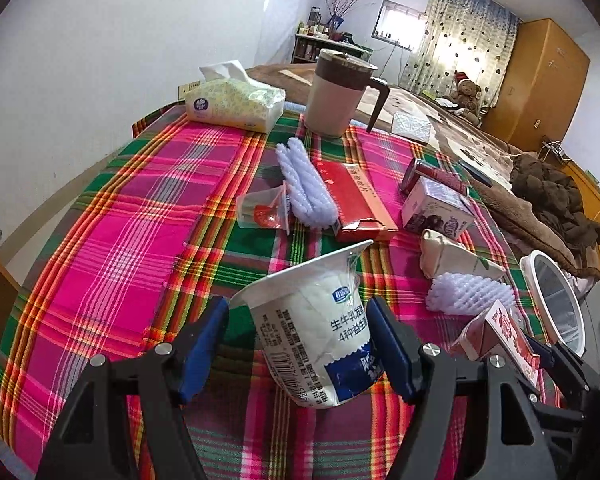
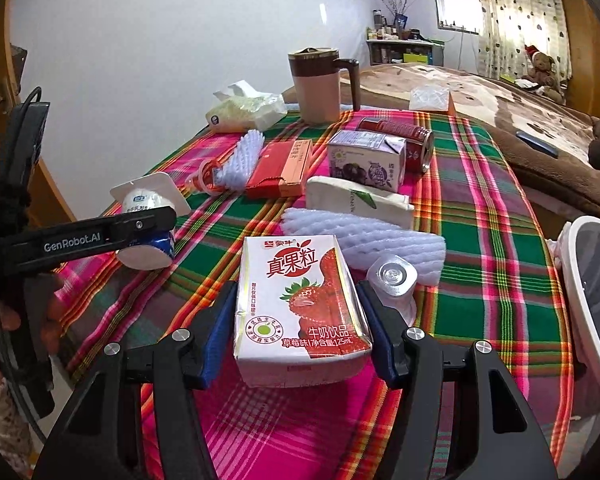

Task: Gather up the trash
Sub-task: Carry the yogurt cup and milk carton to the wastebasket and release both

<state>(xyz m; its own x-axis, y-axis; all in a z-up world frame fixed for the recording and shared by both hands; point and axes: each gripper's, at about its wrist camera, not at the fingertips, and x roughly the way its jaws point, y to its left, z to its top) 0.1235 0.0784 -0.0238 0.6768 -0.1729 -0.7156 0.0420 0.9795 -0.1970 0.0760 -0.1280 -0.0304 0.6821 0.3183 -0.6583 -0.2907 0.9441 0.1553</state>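
Note:
A white yogurt cup [image 1: 320, 336] with a blue label sits tilted between the blue pads of my left gripper [image 1: 296, 308], which is shut on it. The right wrist view shows that cup [image 2: 148, 236] held above the plaid tablecloth [image 2: 480, 208]. My right gripper [image 2: 296, 288] is shut on a strawberry milk carton [image 2: 300, 300], its pads pressing both sides. The same carton [image 1: 500, 332] appears at the lower right of the left wrist view. A white-rimmed trash bin [image 2: 570, 280] stands beside the table's right edge, also visible as the bin [image 1: 532, 280].
On the cloth lie foam net sleeves [image 2: 364, 240], a clear plastic cup [image 2: 392, 280], a white-green paper pack [image 2: 356, 200], a purple carton [image 2: 364, 160], a red can [image 2: 396, 136] and a red box [image 2: 280, 164]. A tissue pack [image 2: 244, 112] and mug [image 2: 320, 84] stand at the back.

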